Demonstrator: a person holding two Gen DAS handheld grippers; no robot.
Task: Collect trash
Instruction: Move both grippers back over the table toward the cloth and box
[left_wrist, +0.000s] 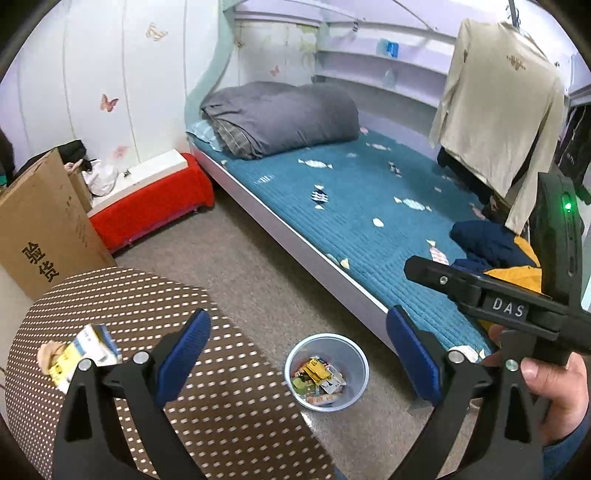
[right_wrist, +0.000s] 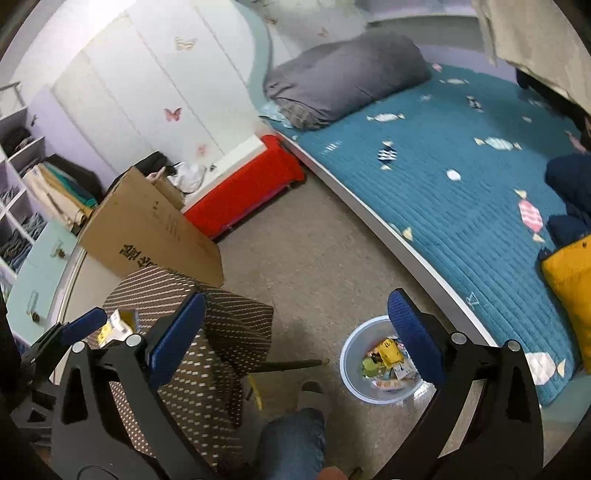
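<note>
Both grippers are held above the floor with fingers spread wide and nothing between them. The left gripper (left_wrist: 299, 354) frames a pale round bin (left_wrist: 327, 371) standing on the carpet; the bin sits between its two blue fingers (left_wrist: 183, 356), nearer the right-hand one, and holds a heap of crumpled wrappers (left_wrist: 317, 380), yellow, green and white. From the right gripper (right_wrist: 295, 339) the same bin (right_wrist: 351, 365) lies just inside the right-hand finger, which overlaps its rim and hides part of the contents.

Left of the left-hand finger in both views stands a brown desk with a white dotted cover (left_wrist: 207, 387). On it lies a flattened blue-and-white carton (left_wrist: 94, 343) with a yellow packet (left_wrist: 61, 363) against it; the black finger arm cuts across both, so their full outlines cannot be made out. In the right wrist view they are mostly hidden by the other gripper.

Beyond the fingers: a cardboard box (left_wrist: 44, 236) with printed characters, a red-covered bench (left_wrist: 155, 206), and a bed with a teal candy-print quilt (left_wrist: 351, 206) carrying a folded grey duvet (left_wrist: 280, 118). A cream shirt (left_wrist: 502, 110) hangs at the far right. A person's hand (left_wrist: 554, 391) grips the right gripper's handle, right of the right-hand finger. A denim-clad knee (right_wrist: 291, 439) fills the bottom centre of the right wrist view.
</note>
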